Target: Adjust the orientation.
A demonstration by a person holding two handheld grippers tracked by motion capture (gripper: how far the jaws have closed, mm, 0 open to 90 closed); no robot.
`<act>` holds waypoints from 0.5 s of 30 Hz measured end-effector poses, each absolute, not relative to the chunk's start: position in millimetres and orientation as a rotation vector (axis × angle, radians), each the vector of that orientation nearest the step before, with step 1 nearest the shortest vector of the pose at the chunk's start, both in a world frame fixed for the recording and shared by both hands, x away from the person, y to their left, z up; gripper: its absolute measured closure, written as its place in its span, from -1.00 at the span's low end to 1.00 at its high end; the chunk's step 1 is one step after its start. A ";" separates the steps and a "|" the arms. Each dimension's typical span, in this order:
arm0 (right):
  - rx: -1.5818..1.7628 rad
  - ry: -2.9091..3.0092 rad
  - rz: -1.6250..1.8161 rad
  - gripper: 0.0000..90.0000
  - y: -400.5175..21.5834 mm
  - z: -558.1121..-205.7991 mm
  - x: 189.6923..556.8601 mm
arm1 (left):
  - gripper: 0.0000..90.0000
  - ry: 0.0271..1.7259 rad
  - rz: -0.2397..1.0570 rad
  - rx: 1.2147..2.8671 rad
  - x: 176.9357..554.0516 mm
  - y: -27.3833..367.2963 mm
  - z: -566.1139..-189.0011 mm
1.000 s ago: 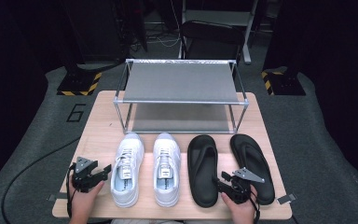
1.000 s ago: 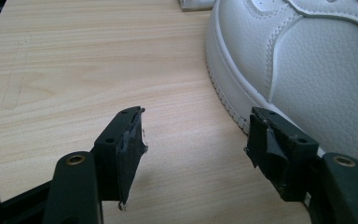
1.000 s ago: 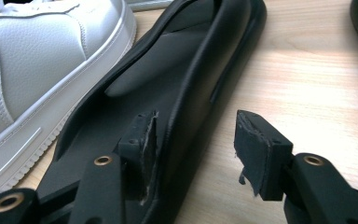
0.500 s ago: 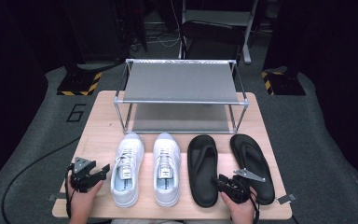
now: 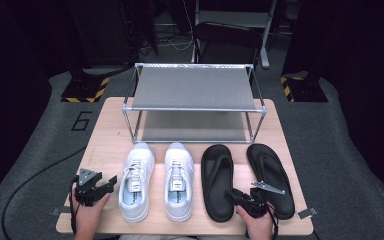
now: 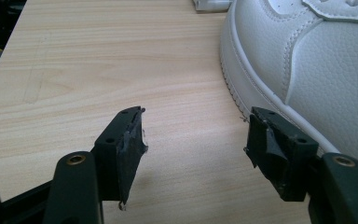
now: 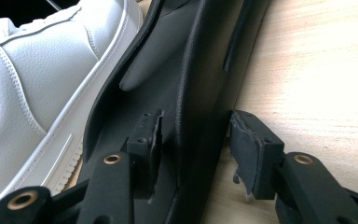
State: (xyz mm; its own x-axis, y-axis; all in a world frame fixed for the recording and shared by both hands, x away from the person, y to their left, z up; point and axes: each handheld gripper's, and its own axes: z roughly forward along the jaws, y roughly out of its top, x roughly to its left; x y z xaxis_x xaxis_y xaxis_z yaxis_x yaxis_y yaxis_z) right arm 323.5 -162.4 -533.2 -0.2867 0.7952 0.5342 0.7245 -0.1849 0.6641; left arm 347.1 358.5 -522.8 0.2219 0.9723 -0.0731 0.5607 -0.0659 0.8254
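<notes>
A pair of white sneakers point(image 5: 136, 182) point(image 5: 178, 180) and a pair of black flip-flops point(image 5: 216, 170) point(image 5: 270, 170) lie in a row on the wooden table. My left gripper point(image 5: 112, 181) point(image 6: 193, 144) rests open on the wood just left of the left sneaker point(image 6: 317, 60), with nothing between its jaws. My right gripper point(image 5: 230, 194) point(image 7: 193, 140) straddles the right edge of the left flip-flop point(image 7: 177, 60) near its heel. One jaw is over the footbed and the other is outside over the wood. Its jaws have just narrowed, then opened a little. A sliver of wood shows beside the outer pad.
A two-tier metal shoe rack point(image 5: 195, 108) stands at the back of the table, both shelves bare. The right sneaker point(image 7: 32, 84) lies close beside the left flip-flop. Bare wood runs along the table's left side point(image 5: 107, 145) and between the shoes and the rack.
</notes>
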 end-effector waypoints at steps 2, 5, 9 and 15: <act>1.858 1.943 1.512 0.18 -162.4 -534.1 323.7 | -0.21 1.437 0.683 1.731 347.0 358.5 -522.8; 1.879 1.936 1.547 0.20 -164.2 -536.1 324.7 | -0.21 1.437 0.683 1.730 347.0 358.5 -522.8; 1.877 1.932 1.552 0.23 -164.8 -536.5 324.9 | -0.21 1.439 0.686 1.728 347.1 358.7 -523.2; 1.960 1.897 1.603 0.37 -172.0 -538.3 327.4 | -0.21 1.448 0.698 1.721 347.0 359.3 -523.2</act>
